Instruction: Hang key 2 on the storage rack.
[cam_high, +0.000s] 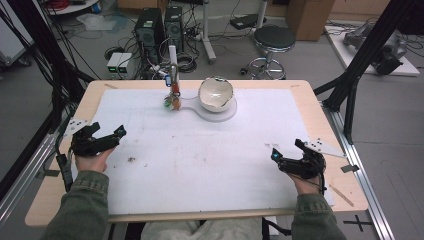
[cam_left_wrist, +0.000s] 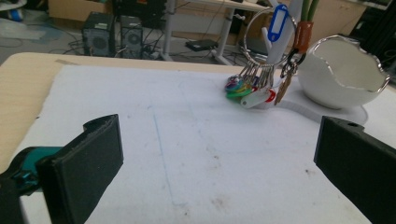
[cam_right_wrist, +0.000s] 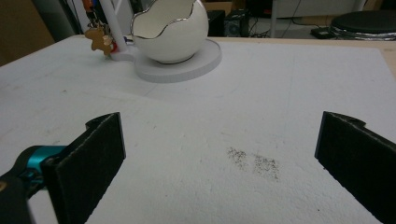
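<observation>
Left gripper and right gripper: jaws spread wide, empty, 2 pads apiece off the white mat. Wooden table beneath; computer towers and stool beyond. Ahead of both jaws, eggshell-shaped bowl, opening up, on round base; beside it, upright stand with key ring hanging.

key ring: top cut off by frame edge | tags (bunched): count unclear | stool: partly cropped
</observation>
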